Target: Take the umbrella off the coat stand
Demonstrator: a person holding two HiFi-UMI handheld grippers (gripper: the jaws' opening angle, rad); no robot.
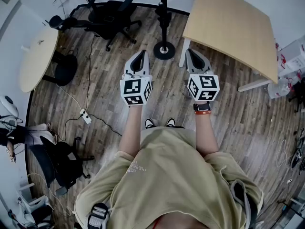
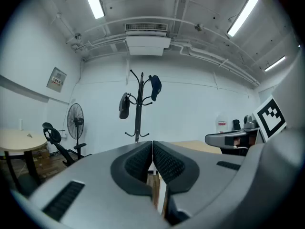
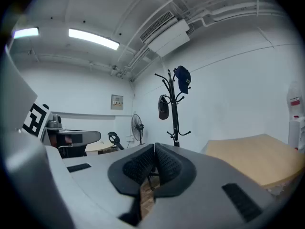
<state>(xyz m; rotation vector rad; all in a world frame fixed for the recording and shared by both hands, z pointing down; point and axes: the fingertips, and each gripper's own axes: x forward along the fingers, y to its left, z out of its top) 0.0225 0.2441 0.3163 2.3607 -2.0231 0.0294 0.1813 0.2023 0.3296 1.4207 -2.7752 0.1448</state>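
Left tongs [image 2: 152, 146] and right tongs [image 3: 153, 149] both closed, empty, well short of the stand [image 2: 138, 118]; umbrella [image 2: 124, 106] hangs on its left hook, so yanking sideways instead of lifting could tip the stand or shake off the cap [image 2: 155, 87].

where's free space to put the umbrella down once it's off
The square table is bare on top; so is the floor in front of the coat stand. Left is crowded: office chair, round table, power strip cable.
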